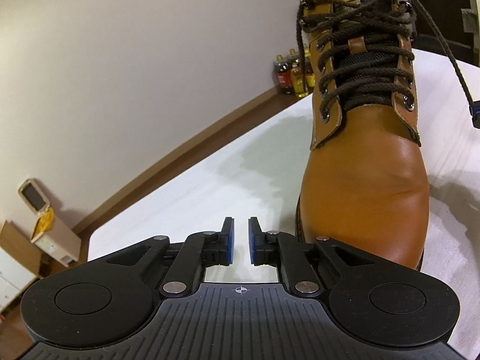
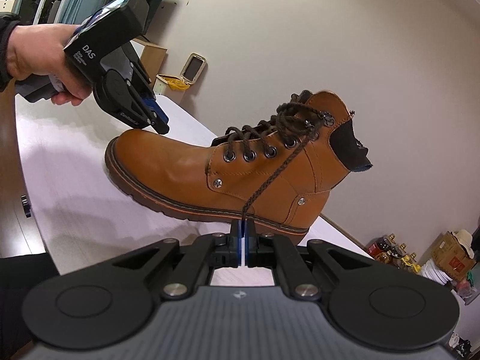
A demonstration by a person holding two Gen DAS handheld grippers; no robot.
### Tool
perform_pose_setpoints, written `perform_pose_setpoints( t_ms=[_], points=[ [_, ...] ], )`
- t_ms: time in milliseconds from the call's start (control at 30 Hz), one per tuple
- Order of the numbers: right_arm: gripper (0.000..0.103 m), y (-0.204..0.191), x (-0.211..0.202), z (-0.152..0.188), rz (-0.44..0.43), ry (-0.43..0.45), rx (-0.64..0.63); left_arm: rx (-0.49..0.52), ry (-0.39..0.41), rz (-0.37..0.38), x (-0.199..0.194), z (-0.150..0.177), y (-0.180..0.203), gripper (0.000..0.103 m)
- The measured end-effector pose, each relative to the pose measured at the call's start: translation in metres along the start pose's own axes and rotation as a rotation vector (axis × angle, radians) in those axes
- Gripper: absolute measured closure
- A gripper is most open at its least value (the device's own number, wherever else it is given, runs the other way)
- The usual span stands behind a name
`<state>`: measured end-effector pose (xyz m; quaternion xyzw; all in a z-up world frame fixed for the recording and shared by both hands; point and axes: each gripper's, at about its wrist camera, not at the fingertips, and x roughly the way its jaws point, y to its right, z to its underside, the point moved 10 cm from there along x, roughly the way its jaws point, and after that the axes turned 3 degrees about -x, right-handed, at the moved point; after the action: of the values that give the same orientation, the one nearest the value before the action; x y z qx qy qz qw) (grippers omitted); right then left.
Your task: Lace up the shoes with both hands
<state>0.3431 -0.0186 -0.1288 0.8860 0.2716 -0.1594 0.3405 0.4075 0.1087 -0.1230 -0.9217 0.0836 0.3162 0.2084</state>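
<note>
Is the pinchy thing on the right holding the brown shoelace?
Touching. In the right wrist view the right gripper has its blue pads shut on the end of the shoelace, which runs taut up to the boot.

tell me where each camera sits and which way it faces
Left wrist: on the left gripper, low at the boot toe, looking up its laces; own open fingers show.
Right wrist: on the right gripper, beside the boot, shut on a lace end; a hand shows.
Shared: boot, white table.
</note>
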Motion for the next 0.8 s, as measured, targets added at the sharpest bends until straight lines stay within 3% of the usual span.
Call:
perform_pose_setpoints(
  t_ms=[267,333,400,500,633,733,800],
  points=[
    [0.101,0.005,0.009,-0.001,0.004,0.001,0.006,0.025,0.002,-0.015,-0.012,0.008,0.007,0.090],
    [0.101,0.007,0.009,0.000,0.005,-0.001,0.010,-0.008,0.022,-0.030,-0.013,0.008,0.006,0.084],
    [0.101,0.008,0.009,0.001,0.007,-0.001,0.013,-0.063,0.045,-0.028,-0.007,0.005,0.001,0.085],
    [0.100,0.010,0.010,0.003,0.010,-0.003,0.018,-0.133,0.071,0.018,0.006,0.003,-0.002,0.083],
    [0.101,0.015,0.008,0.006,0.015,-0.005,0.034,-0.130,0.118,0.126,0.009,0.001,0.008,0.101],
    [0.101,0.020,0.007,0.009,0.017,-0.002,0.053,-0.137,0.119,0.205,0.004,0.001,0.015,0.103],
    [0.101,0.024,0.007,0.010,0.017,0.002,0.072,-0.154,0.108,0.297,-0.005,0.002,0.026,0.103]
  ],
)
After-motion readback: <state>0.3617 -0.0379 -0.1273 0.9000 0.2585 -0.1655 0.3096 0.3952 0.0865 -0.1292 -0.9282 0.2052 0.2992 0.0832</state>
